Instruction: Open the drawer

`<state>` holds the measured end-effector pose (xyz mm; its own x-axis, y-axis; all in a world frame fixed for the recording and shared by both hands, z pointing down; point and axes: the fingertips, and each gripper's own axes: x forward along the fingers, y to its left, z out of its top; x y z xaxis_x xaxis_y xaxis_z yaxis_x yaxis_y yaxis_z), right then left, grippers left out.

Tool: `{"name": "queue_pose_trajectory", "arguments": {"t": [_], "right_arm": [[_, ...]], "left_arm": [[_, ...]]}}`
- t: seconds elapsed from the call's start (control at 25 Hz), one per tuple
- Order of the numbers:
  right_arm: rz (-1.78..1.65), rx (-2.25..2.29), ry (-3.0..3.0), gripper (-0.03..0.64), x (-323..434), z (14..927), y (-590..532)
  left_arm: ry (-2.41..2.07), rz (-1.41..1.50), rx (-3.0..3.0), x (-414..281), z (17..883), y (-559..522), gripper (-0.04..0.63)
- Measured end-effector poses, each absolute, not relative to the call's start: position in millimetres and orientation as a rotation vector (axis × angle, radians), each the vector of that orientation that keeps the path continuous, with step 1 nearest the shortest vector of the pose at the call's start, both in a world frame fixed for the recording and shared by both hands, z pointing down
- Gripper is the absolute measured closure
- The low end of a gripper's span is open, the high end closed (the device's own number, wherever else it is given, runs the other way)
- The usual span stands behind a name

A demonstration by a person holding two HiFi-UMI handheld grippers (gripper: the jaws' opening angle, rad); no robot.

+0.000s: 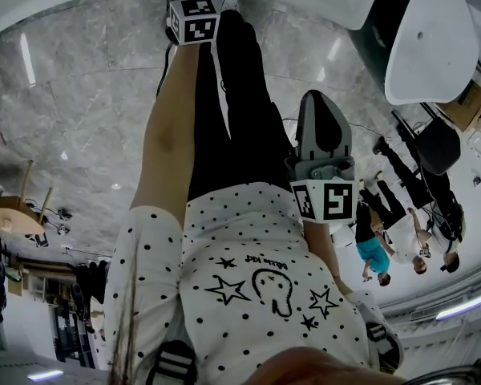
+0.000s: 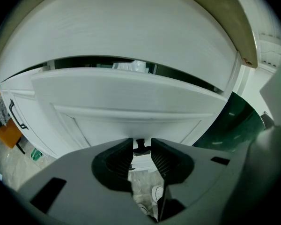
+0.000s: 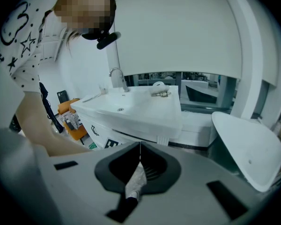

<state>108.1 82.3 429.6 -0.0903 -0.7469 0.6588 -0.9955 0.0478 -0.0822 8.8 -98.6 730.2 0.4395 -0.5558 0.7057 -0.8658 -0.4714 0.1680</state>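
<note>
Over on the left, the left gripper [image 2: 141,143] pinches the small dark knob [image 2: 141,147] of the white drawer [image 2: 131,121], a pad on either side of it. The drawer front rises just beyond the jaws and stands slightly out, with a dark gap along its top. To the right, the right gripper [image 3: 139,147] has its jaws pressed together on nothing and faces a white washbasin [image 3: 131,109] well away. I count one drawer, one knob, two grippers and one washbasin.

I see my right gripper [image 3: 140,146] with its jaws pressed together and nothing between them. Beyond the tips stands a white vanity [image 3: 131,114] topped by a faucet [image 3: 116,76]. A polka-dot sleeve [image 3: 18,41] is at the claw's left, and a white rounded shell [image 3: 246,149] at its right.
</note>
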Motion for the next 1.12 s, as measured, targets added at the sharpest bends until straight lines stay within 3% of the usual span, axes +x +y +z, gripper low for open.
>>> {"name": "queue_pose_trajectory", "arguments": {"t": [1.12], "right_arm": [[0.756, 1.734, -1.895, 0.601, 102, 433, 83]], "left_arm": [[-1.186, 0.802, 2.183, 5, 730, -76, 0.474]]}}
